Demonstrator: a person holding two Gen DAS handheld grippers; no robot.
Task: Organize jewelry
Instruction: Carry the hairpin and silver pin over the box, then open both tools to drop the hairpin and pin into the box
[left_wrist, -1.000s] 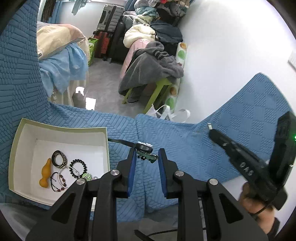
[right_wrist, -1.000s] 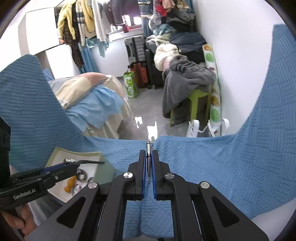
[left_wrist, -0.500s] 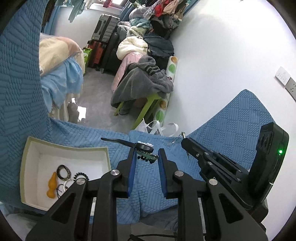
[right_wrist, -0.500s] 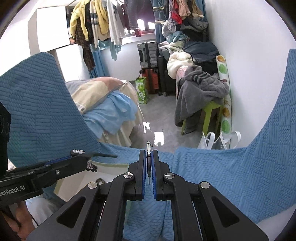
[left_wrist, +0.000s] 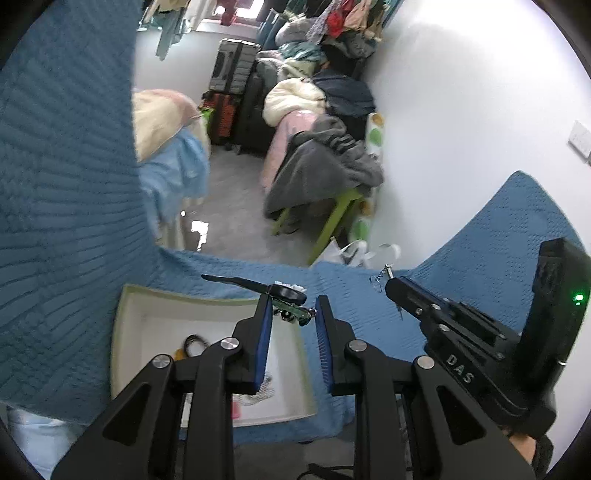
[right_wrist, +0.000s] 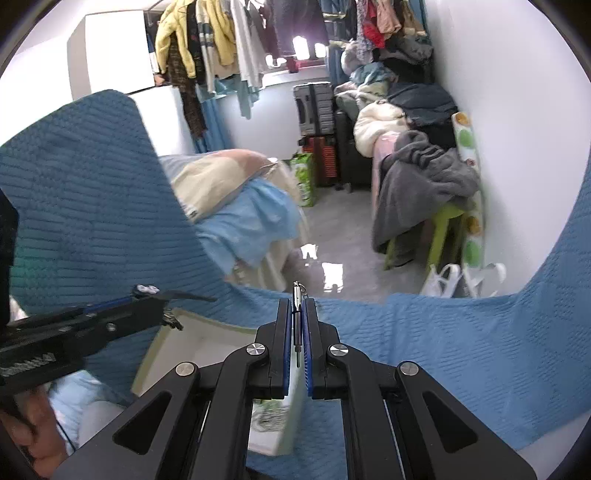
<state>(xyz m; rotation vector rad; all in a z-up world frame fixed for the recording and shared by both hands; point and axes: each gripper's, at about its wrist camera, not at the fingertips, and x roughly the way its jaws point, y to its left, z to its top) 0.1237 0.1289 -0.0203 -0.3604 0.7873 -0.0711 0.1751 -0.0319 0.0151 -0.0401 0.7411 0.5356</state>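
Left gripper: we grip a watch by its green-edged case, held crosswise between the blue pads; its black strap sticks out to the left
Right gripper: we have it clamped on a thin silver pendant piece, upright along the fingers, with only its top poking out past the tips
Box: white tray with a pale green rim on the blue quilted cover, with a dark ring and other small pieces lying inside
Key relation: the box lies directly below and slightly left of our left gripper, while our right gripper hangs off its right rim, over the cover
Nearer hand: the left, so we judge the watch goes in first
Long axis: the strap runs left to right, roughly along the box's far wall
Risk: we think the trailing strap could catch the far rim
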